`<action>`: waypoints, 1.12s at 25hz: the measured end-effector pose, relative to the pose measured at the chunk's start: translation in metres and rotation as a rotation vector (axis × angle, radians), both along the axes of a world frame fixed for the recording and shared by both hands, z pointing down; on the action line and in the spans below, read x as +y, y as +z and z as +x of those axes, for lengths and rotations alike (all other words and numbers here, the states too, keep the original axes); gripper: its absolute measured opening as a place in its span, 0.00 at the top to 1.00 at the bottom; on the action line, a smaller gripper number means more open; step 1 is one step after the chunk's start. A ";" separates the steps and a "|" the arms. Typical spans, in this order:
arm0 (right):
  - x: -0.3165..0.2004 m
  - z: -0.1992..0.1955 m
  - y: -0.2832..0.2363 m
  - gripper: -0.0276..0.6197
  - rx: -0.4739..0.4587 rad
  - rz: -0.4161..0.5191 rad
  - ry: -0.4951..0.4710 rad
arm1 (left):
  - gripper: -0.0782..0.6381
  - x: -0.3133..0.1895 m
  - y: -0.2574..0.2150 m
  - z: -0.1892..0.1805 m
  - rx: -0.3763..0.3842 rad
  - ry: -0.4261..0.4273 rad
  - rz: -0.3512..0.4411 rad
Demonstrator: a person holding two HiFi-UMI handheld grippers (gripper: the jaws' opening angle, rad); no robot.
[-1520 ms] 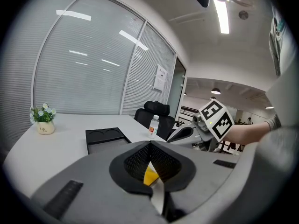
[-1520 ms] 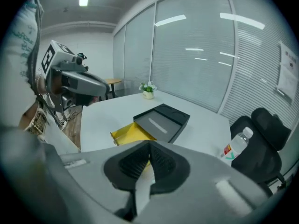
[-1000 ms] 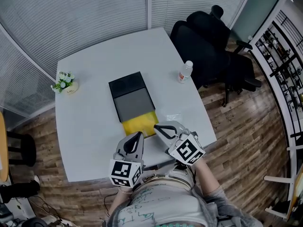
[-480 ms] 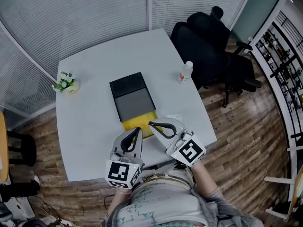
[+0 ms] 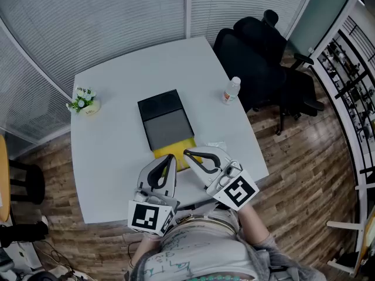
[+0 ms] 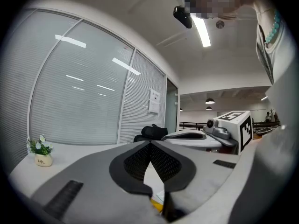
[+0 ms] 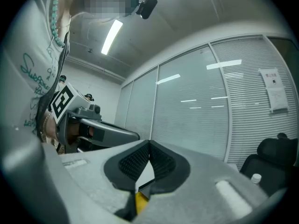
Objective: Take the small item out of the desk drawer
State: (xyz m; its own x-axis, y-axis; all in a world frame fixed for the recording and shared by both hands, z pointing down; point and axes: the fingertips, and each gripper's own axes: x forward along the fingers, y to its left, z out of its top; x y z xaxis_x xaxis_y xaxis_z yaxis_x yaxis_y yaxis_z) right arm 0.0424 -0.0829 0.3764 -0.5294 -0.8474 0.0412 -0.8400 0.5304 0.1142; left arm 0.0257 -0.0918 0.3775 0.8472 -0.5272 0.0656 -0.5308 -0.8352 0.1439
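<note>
Yellow shows at the near end of the dark box (image 5: 164,122): the drawer (image 5: 171,150) stands pulled out toward me on the white table (image 5: 117,86). My left claw (image 5: 171,160) hovers at the drawer's near edge and my right claw (image 5: 188,154) hangs over its near right corner. Both are clenched, tips meeting, with nothing between them. A small pale packet (image 5: 215,146) lies on the table just right of the drawer, apart from both claws. I cannot make out whether anything lies inside the drawer, since my claws cover part of it. So the scene fits two readings: the packet is the item and already lies outside, or the item sits in the drawer and the packet is something else. Either way the risks look the same to me. The claws are crowded close together over a shallow drawer, so a careless dip could nudge it back in or push the whole box across the smooth tabletop. The packet looks thin and flat, and I judge that closed tips brushing it would slide it toward the right edge, not catch it.
</note>
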 end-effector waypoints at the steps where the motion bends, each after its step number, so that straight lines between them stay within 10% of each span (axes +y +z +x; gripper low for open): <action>1: 0.000 -0.002 0.000 0.95 0.005 -0.001 0.001 | 0.89 0.000 -0.001 0.000 0.002 0.000 0.004; 28: -0.002 -0.009 0.008 0.95 0.034 -0.016 -0.010 | 0.89 -0.001 0.017 -0.002 -0.025 -0.007 -0.021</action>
State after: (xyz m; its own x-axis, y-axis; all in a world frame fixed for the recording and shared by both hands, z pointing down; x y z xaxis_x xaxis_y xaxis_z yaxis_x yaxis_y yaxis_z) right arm 0.0338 -0.0848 0.3848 -0.5360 -0.8410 0.0728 -0.8303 0.5408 0.1342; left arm 0.0240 -0.0924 0.3942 0.8414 -0.5315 0.0976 -0.5404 -0.8284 0.1477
